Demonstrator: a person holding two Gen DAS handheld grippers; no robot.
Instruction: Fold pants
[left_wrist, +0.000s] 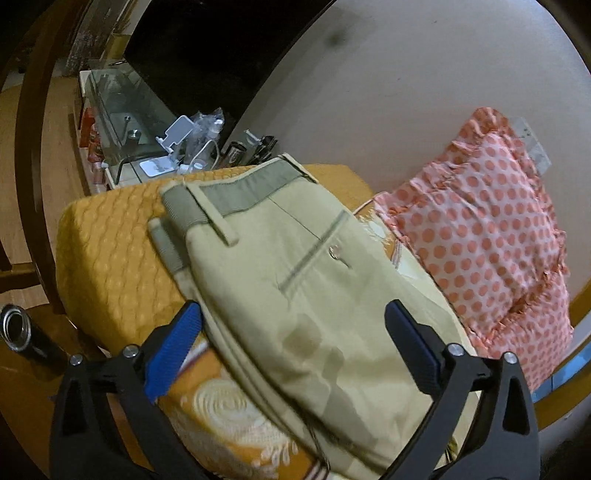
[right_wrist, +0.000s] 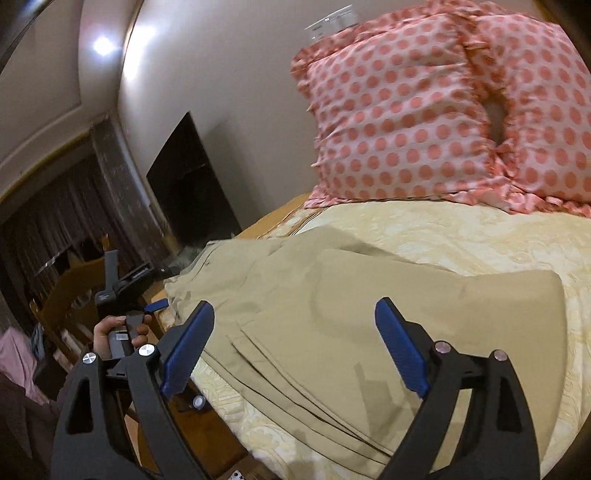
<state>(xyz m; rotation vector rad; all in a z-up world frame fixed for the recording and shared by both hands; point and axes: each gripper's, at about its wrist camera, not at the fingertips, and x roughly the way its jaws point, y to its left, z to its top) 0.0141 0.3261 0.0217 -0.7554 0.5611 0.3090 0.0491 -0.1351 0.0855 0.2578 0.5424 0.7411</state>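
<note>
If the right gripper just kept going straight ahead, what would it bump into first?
Probably the pants. The open right gripper points down at their folded legs on the bed, though how far off is hard to judge.

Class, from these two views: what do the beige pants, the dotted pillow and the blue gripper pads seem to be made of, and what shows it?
Pants: likely matte woven cotton twill; crisp folds, stitched pocket welt. Pillow: thin, slightly shiny printed fabric, perhaps polyester or satin, with ruffled edges and soft puckers. Pads on the left gripper: seemingly ribbed rubber or plastic; fine ridged texture, dull finish.
</note>
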